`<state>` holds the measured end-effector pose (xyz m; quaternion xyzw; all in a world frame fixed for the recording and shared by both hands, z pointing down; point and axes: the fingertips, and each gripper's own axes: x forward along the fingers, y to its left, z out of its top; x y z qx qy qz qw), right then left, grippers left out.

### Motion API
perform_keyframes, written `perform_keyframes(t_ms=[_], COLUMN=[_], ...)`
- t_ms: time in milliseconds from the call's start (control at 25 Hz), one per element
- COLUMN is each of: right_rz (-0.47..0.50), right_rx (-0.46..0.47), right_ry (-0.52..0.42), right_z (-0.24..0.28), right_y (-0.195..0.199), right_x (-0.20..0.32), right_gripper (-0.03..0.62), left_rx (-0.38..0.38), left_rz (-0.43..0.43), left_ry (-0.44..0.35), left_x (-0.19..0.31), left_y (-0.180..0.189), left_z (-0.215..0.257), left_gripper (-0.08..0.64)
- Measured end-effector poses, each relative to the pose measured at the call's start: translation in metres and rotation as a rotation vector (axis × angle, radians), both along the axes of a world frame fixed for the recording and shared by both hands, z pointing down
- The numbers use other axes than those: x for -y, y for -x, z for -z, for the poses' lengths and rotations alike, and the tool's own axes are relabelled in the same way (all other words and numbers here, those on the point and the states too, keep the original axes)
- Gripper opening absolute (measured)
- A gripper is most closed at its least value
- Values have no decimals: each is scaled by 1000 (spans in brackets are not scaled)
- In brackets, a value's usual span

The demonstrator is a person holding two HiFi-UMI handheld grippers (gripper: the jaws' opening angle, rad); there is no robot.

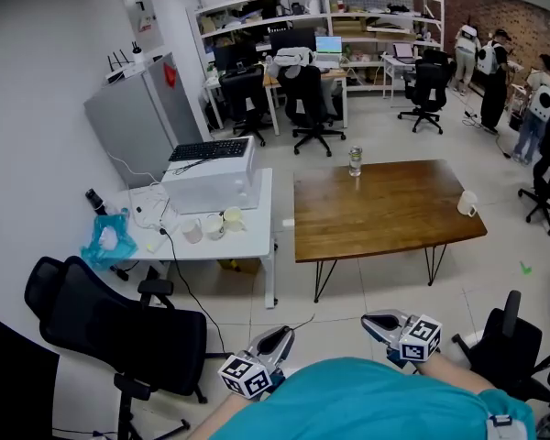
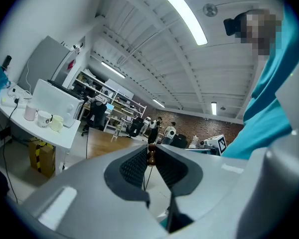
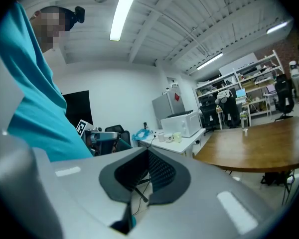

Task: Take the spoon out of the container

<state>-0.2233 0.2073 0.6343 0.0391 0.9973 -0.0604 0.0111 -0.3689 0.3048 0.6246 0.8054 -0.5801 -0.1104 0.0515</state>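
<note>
Teal shirt front (image 1: 367,401) fills the bottom edge of the head view. Left gripper (image 1: 277,339) and right gripper (image 1: 379,323) are held low just ahead of it, apart from each other, over pale tiled floor (image 1: 348,301). Left fingers (image 2: 132,167) are closed tip to tip, gripping nothing. Right fingers (image 3: 162,172) are likewise shut and empty.

Well beyond them stands a brown wooden bench (image 1: 376,214) on thin hairpin legs, with a small clear jar (image 1: 355,161) at its far edge and a white mug (image 1: 467,203) at its right end. Just beside it, a white bench (image 1: 252,236) carries a white box appliance (image 1: 211,186) and three pale cups (image 1: 213,226). Spoon is too small to make out from here.

Black office chair (image 1: 119,324) sits near left. Grey fridge (image 1: 137,117), white shelving (image 1: 348,7) and standing people (image 1: 490,62) are at the far side.
</note>
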Motion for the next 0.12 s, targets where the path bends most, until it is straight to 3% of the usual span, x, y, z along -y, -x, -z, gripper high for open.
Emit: perform_keyframes(t_ms=[120], right_rz=[-3], right_rx=[6], right_ry=[7], right_z=[-1], right_y=[-15], right_x=[-5], right_gripper=[0], left_rx=[-3], left_rz=[-3], left_ry=[7], left_x=[-6], left_y=[-14], left_z=[-3], left_gripper=[51])
